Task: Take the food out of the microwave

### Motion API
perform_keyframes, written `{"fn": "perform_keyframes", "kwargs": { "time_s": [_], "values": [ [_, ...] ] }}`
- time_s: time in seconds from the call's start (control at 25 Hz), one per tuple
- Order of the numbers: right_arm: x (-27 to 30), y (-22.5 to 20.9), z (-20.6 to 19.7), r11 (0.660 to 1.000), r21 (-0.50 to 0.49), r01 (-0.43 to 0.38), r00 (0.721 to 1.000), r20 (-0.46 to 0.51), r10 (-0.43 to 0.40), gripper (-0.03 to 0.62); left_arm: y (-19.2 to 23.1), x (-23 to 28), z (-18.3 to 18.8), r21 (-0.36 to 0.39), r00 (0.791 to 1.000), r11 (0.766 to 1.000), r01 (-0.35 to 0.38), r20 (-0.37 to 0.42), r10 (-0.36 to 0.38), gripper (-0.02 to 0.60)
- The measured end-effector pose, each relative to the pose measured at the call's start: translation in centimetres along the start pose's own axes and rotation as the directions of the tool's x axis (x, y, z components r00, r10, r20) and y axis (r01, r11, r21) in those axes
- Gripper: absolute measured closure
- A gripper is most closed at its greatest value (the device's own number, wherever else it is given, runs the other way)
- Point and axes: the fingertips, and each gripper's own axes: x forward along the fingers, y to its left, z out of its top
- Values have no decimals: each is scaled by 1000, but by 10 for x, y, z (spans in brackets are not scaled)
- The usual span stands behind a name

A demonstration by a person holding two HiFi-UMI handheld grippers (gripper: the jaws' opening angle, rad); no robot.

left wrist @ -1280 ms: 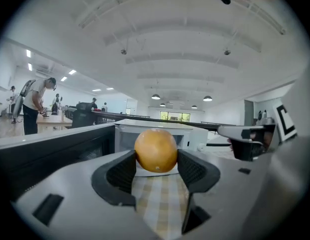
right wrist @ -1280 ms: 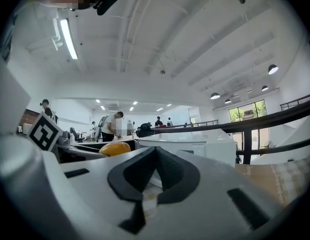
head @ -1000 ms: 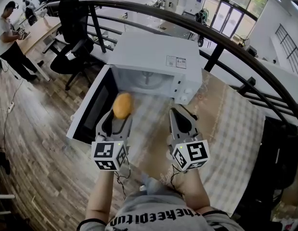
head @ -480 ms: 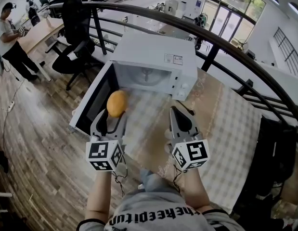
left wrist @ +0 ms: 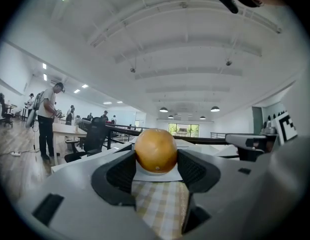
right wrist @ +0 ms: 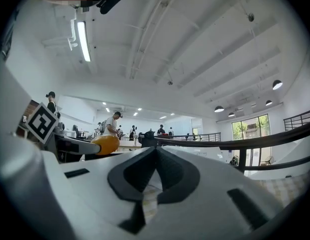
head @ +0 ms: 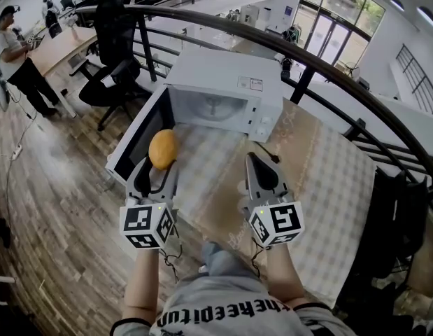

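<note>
Left gripper [head: 159, 168] pinches orange [head: 163, 148], clear of microwave [head: 223, 82].
Seemingly above table's [head: 328, 187] left edge, beside open door [head: 134, 148]; right gripper [head: 258, 159] closed, empty.

Orange-yellow food [head: 163, 149], white microwave [head: 223, 72] w/ black door [head: 132, 149], beige-checked tablecloth [head: 328, 180], brown wood floor [head: 55, 208].

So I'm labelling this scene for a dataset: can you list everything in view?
tablecloth: one, beige checked, centre and right.
microwave: one, white, on the tablecloth, door open.
orange: one, orange, held outside the microwave.
railing: one, black, behind the microwave.
office chair: one, black, left of the microwave.
person: one, dark trousers, standing far left.
left gripper: one, grey, shut on the orange.
right gripper: one, grey, shut, empty, above the tablecloth.
</note>
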Motion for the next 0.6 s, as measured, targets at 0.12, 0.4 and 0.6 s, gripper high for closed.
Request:
{"fn": "perform_keyframes", "kwargs": {
  "time_s": [0.12,0.4,0.6],
  "values": [
    [-8,3,5,1000,-1,2,1000,10,-2,589,-1,-10,3,0,1000,1000,-6,10,6,325],
    [-21,6,11,1000,-2,7,1000,28,-7,589,-5,-23,7,1,1000,1000,-10,28,10,325],
    [-28,12,17,1000,-14,-2,1000,30,2,589,-7,-31,10,1,999,1000,-11,38,11,325]
  ]
}}
